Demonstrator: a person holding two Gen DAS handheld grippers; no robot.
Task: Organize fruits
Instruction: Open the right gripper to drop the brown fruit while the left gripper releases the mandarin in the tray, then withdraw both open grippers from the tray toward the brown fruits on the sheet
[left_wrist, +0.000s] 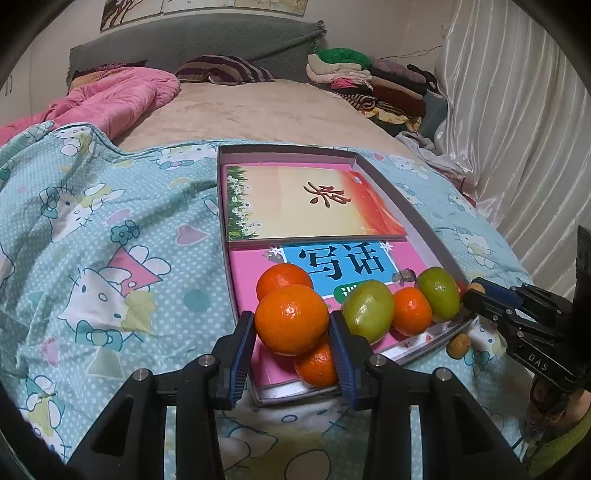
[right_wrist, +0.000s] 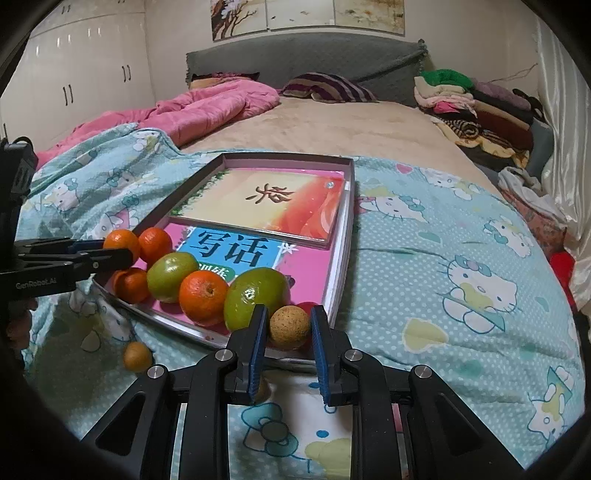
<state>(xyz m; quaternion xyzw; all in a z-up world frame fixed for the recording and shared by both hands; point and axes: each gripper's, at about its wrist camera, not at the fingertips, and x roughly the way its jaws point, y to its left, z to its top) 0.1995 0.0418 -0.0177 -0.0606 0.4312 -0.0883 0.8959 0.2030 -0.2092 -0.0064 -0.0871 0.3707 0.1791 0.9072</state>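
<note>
Blue-padded left gripper (left_wrist: 291, 325) is clamped on a round glossy orange tangerine (left_wrist: 291, 319), pads at its widest girth, held just above the near end of the shallow grey cardboard tray (left_wrist: 391, 188). Right gripper (right_wrist: 286, 328) is closed as far as it goes on a small tan rough-skinned round fruit (right_wrist: 289, 326) at the tray's near corner. Rest of the fruit sits in a row on the pink workbook (right_wrist: 314, 273) inside the tray: more tangerines, two green oval fruits (right_wrist: 171, 275). One small tan fruit (right_wrist: 137, 356) lies loose on the blue cartoon-print quilt (right_wrist: 443, 332) outside. Handling, as a judgement: tangerine is light, soft-skinned, bruises under squeeze, so grip at the equator, modest force. Tan fruit looks firmer, prone to roll on release.
</note>
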